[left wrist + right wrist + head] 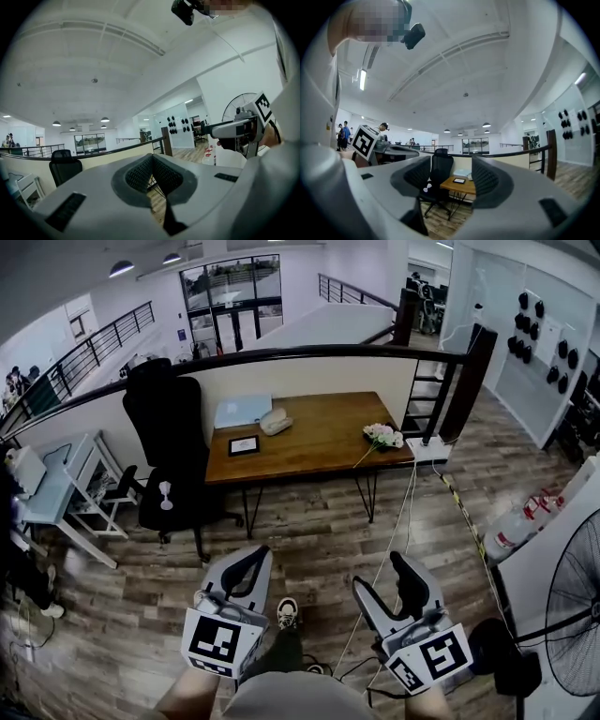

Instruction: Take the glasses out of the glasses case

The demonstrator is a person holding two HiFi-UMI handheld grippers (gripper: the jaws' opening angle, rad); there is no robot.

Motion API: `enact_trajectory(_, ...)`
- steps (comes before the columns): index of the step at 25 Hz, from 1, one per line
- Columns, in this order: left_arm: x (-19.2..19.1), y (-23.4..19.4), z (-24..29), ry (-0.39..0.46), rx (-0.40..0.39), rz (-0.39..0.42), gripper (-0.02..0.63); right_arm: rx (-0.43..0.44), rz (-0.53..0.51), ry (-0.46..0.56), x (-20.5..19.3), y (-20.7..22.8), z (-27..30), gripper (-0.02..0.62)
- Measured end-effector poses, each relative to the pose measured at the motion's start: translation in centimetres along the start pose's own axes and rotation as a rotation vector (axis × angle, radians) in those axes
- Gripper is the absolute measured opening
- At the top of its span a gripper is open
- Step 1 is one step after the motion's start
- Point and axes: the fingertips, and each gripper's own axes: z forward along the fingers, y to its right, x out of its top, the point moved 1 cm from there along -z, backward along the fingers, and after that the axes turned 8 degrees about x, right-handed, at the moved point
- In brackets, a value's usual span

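Left gripper (pixel 251 563), jaws shut and empty, and right gripper (pixel 403 568), jaws wide apart, hang well short of the tabletop (pixel 328 442). Best to walk up first to the pale glasses case (pixel 275 421) near its far edge.

Open-plan office mezzanine, wooden desk (pixel 319 432), black swivel chair (pixel 167 427), railing (pixel 309 352), ceiling lamps (pixel 121 268)

Wooden table (pixel 319 435) — smooth (faintly glossy)

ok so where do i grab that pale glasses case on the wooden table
Probably across its short width at the middle, coming from above on the near side of the wooden table: the glasses case lies flat, oblong and rounded. Its opening seam is too small to make out.
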Motion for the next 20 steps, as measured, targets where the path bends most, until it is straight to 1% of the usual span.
enact_trajectory(4,0.5,-0.3,2.2,0.021,-0.021,0.010,0.002,-0.010,-0.005,-0.007,-0.2,1.7,1.6,0.268)
enact_trajectory(10,-0.8,-3.0,7.3,-0.002,-0.017,0.005,0.002,0.001,-0.007,-0.039,-1.2,5.1,6.2,0.268)
enact_trajectory(14,-1.3,-5.6,11.8,-0.007,-0.014,0.000,0.002,0.008,-0.008,-0.059,-1.8,8.1,10.7,0.267)
enact_trajectory(20,-2.0,-10.7,19.2,-0.031,-0.020,-0.013,0.002,0.010,0.009,-0.103,-2.5,12.5,19.0,0.267)
